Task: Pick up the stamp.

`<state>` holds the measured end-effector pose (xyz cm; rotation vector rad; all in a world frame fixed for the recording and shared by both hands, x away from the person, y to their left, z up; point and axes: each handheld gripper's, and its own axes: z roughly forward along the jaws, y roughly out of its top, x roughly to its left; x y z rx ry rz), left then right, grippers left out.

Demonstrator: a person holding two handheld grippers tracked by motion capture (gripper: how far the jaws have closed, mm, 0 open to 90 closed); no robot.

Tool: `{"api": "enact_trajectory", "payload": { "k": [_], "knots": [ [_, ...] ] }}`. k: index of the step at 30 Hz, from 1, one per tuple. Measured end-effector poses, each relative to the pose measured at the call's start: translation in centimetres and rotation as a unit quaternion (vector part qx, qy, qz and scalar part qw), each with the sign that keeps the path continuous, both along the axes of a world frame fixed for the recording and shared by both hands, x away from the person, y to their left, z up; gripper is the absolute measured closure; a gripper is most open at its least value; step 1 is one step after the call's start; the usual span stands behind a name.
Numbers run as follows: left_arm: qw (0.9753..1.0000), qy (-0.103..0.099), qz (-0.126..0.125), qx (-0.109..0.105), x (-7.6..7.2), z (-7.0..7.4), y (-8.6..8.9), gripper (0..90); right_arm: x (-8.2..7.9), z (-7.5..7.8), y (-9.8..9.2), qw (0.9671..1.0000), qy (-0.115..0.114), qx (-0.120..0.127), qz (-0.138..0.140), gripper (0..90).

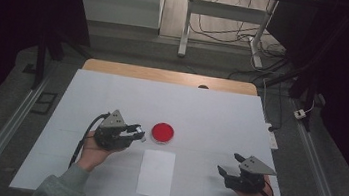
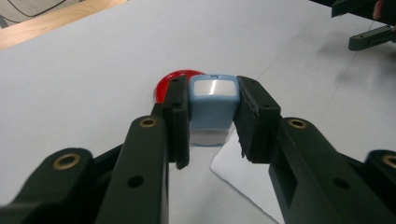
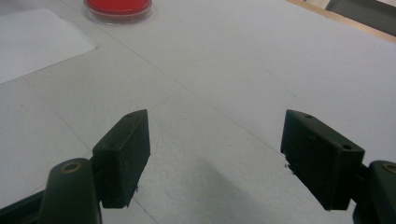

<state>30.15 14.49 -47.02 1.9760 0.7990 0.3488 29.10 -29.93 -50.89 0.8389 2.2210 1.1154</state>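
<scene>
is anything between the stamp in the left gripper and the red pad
Nothing visible. The left gripper grips the stamp, and the red pad lies on the table just beyond it. The paper lies nearer the person, off that path.

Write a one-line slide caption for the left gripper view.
Left tongs clamp a light-blue stamp above the white sheet, the red ink pad just behind.

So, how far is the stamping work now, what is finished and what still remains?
Done: the left gripper has picked up the small blue stamp, its jaws clamped on both sides. In hand: the stamp sits next to the red ink pad, in the air or touching, I cannot tell. Left: inking it, if not done yet, then pressing it on the white paper sheet, which looks blank. The right gripper waits open beside the sheet.
</scene>
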Motion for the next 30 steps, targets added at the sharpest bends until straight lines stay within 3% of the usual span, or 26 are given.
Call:
{"api": "enact_trajectory", "payload": {
  "k": [17,30],
  "knots": [
    [0.9995,0.001,-0.024,-0.022,-0.6,0.7,-0.7,67.2,0.0,0.0,0.0,1.0,0.0,0.0,0.0,23.9],
    [0.9984,0.003,-0.05,-0.027,-1.2,0.9,-2.0,67.2,0.0,0.0,0.1,1.0,-0.002,-0.001,0.0,23.9]
  ]
}}
